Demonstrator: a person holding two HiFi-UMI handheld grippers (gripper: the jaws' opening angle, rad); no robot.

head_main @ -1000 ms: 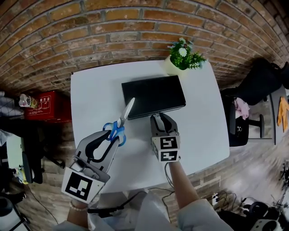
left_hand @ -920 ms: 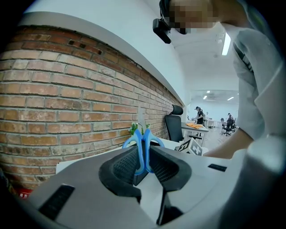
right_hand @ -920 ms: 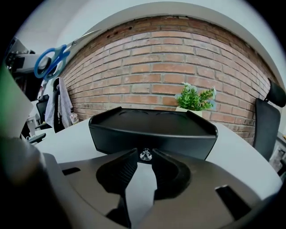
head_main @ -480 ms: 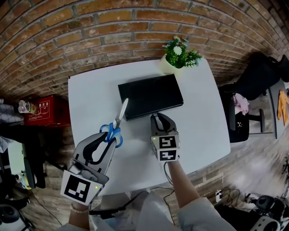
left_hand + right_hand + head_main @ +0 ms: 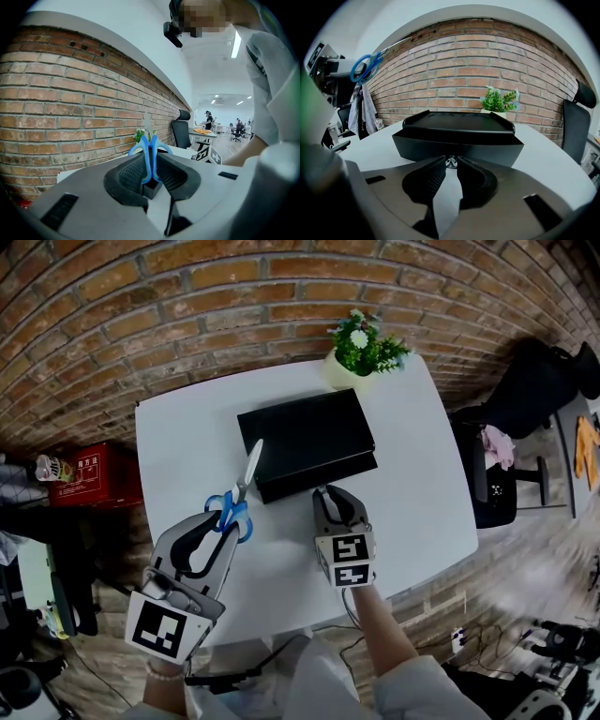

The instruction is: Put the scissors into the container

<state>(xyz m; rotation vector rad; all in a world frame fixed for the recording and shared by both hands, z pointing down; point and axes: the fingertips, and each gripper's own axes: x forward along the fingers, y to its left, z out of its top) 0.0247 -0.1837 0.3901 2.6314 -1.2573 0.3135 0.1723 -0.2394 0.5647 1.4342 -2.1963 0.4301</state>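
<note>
Blue-handled scissors (image 5: 240,489) are clamped in the left gripper (image 5: 226,521). In the left gripper view both jaws press on the handle loops of the scissors (image 5: 150,152), which stand upright between them. Blades are shut and point away from the person, toward the brick wall (image 5: 141,315). In the head view the blade tip overlaps the left edge of the container (image 5: 305,437). In the right gripper view the scissors (image 5: 369,64) sit high at the left, well above the bench (image 5: 187,437), so they are not inside yet.

The container (image 5: 457,136) is a low black box lying flat mid-bench, with its long front face toward the person. The right gripper (image 5: 335,495) is right at that front face. In its own view the right gripper (image 5: 451,165) has its jaws nearly together, pinching a small silvery knob (image 5: 450,162) on the front face.

A potted plant (image 5: 364,345) stands on the far bench edge, just behind the container. A red box (image 5: 94,470) sits on the floor left of the bench.
</note>
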